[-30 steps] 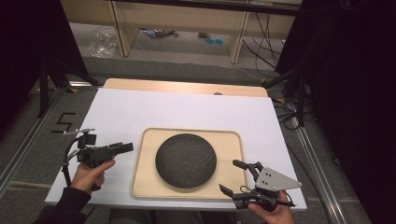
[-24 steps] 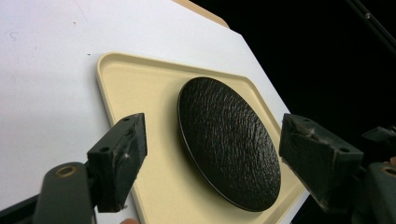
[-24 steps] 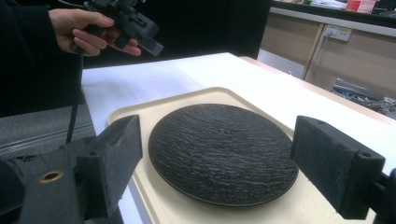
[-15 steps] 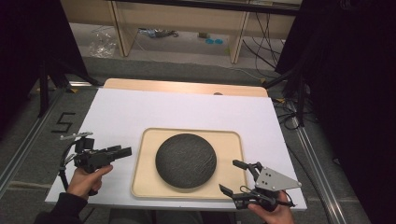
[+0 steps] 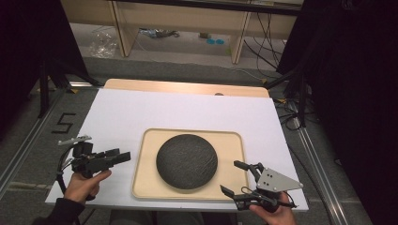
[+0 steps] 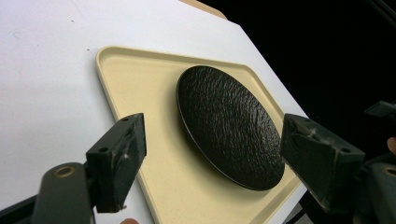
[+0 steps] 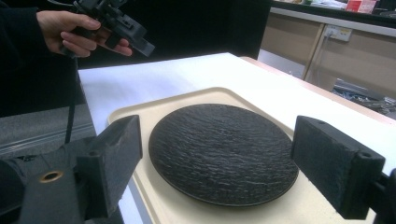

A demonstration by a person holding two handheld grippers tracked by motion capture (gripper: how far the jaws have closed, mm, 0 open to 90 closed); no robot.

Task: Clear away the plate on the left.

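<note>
A black plate (image 5: 187, 161) is seen lying on a cream tray (image 5: 146, 176) on the white table (image 5: 141, 110). Both the left gripper (image 5: 123, 157) and right gripper (image 5: 235, 178) are held empty beside the tray, jaws spread wide.

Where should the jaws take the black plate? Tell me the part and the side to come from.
Probably the rim. The black plate lies flat in the cream tray, wide and shallow, so only its thin edge fits between jaws. Come low from the near right, where the right gripper stands open beside the tray, one jaw slipping under the raised edge, the other on top.
</note>
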